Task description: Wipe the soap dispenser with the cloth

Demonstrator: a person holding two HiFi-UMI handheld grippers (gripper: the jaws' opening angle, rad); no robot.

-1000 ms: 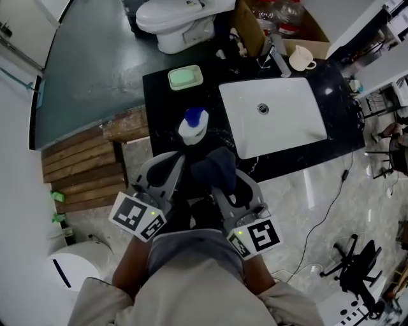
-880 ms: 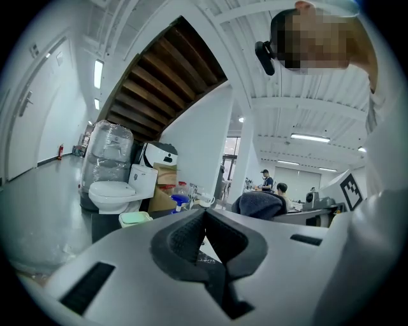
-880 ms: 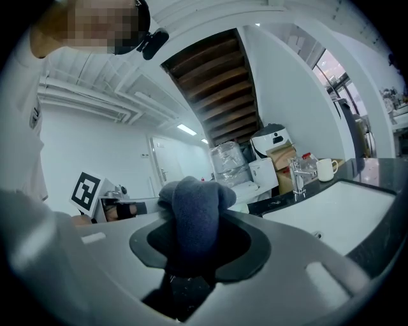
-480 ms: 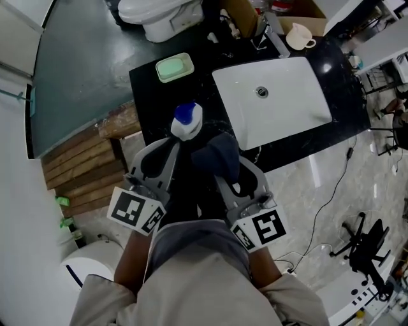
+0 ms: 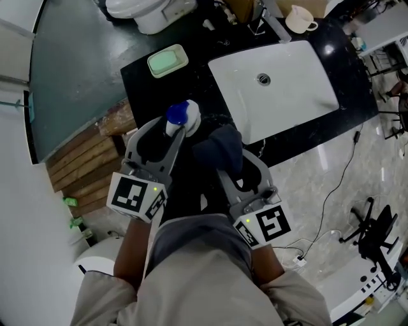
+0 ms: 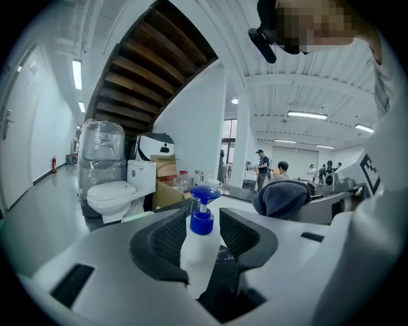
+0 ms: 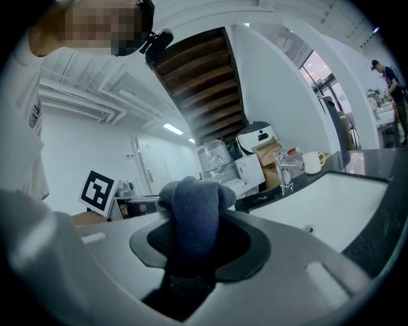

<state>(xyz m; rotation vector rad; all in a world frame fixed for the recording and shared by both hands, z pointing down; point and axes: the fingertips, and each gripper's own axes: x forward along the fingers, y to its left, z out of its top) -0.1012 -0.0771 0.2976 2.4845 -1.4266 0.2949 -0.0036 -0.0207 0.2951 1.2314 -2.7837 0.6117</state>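
Observation:
The soap dispenser [image 5: 180, 116], a white bottle with a blue pump, stands on the black counter [image 5: 141, 81] left of the sink. My left gripper [image 5: 167, 127] reaches around it; its jaws have just been opening and now stand wide, with the dispenser [image 6: 199, 251] between them and a gap showing at the right pad. The left gripper [image 6: 203, 218] is level with the pump head. My right gripper [image 5: 224, 159] is shut on a bunched dark blue-grey cloth [image 5: 220, 146], just right of the bottle. In the right gripper view the cloth [image 7: 194, 213] fills the right gripper [image 7: 194, 224].
A white sink basin [image 5: 299, 95] lies to the right, with a faucet [image 5: 271, 25] and a mug [image 5: 299, 19] behind it. A green soap dish [image 5: 167, 61] sits at the counter's far left. A toilet [image 5: 143, 13] and wooden planks [image 5: 83, 165] lie beyond the counter.
My left gripper moved forward and down, and its jaws went from shut to wide around the dispenser. The right gripper shifted slightly with the cloth still in it.

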